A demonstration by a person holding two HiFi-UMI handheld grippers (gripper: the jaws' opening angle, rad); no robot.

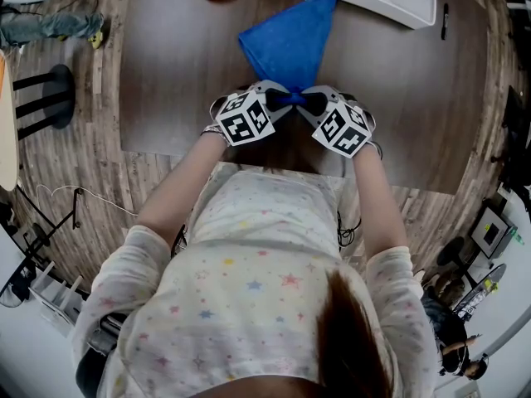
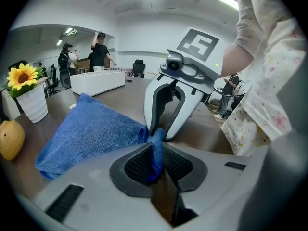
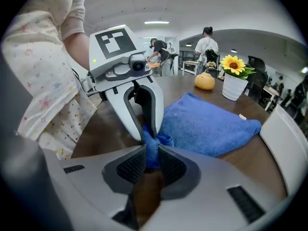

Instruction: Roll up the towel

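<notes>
Towel in left tool, right tool

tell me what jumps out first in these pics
A blue towel lies on the dark table, drawn to a point at its near corner. There the left tongs and right tongs meet nose to nose, both shut on that corner. A potted sunflower stands beyond the towel.

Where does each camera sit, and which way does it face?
Head view: on the person's head, facing steeply down at the table; forearms, left claw, right claw.
Left gripper view: on the left claw, along its jaws; right claw opposite, sleeve at right.
Right gripper view: on the right claw; left claw opposite, sleeve at left.
Shared: the blue towel.
</notes>
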